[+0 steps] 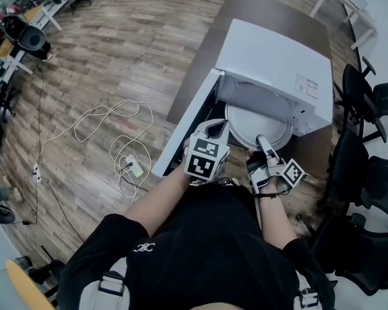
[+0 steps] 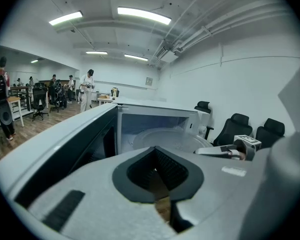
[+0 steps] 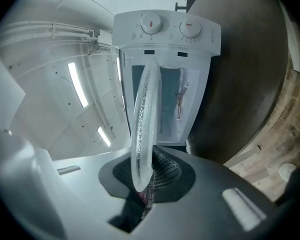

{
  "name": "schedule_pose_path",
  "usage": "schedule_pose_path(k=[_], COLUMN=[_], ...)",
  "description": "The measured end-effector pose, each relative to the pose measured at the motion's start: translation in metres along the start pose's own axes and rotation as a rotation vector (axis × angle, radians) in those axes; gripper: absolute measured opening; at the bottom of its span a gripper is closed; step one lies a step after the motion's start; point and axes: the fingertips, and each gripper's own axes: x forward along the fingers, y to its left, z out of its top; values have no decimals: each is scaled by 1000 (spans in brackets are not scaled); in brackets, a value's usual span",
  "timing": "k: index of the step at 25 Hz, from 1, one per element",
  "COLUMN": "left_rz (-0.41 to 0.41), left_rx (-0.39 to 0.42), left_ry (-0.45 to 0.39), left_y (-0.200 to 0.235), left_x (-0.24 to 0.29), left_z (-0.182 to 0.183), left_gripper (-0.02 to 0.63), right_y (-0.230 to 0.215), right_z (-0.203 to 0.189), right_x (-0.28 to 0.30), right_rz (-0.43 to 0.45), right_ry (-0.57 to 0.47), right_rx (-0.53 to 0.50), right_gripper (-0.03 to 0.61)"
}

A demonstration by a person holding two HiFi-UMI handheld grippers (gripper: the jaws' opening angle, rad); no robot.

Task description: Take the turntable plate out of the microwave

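The white microwave (image 1: 271,63) stands on a dark table with its door (image 1: 184,124) swung open to the left. The round glass turntable plate (image 1: 258,124) sticks halfway out of the cavity. My right gripper (image 1: 261,141) is shut on the plate's near rim. In the right gripper view the plate (image 3: 142,119) runs edge-on between the pads of that gripper (image 3: 147,179). My left gripper (image 1: 218,129) hovers just left of the plate by the open door, jaws together with nothing in them. The left gripper view looks over that gripper (image 2: 157,176) at the plate (image 2: 162,139) and the cavity.
Black office chairs (image 1: 368,166) crowd the right side of the table. White cables and a power strip (image 1: 116,141) lie on the wooden floor at left. People (image 2: 87,89) stand far off in the room. The dark table (image 1: 258,5) extends behind the microwave.
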Motion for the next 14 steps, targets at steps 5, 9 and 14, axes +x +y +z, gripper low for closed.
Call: schedule_pose_path(k=[5, 9, 14], left_rz=[-9, -6, -1], left_rx=[13, 13, 9], left_ry=[-3, -3, -1], left_y=[-2, 0, -1], left_x=[0, 0, -1], left_z=[1, 0, -2], left_gripper=[8, 8, 8], right_y=[1, -1, -4], right_z=[1, 3, 7], right_x=[-1, -3, -8], right_rz=[10, 16, 6], right_ry=[-9, -9, -10], right_rx=[1, 10, 2], right_gripper=[43, 44, 44])
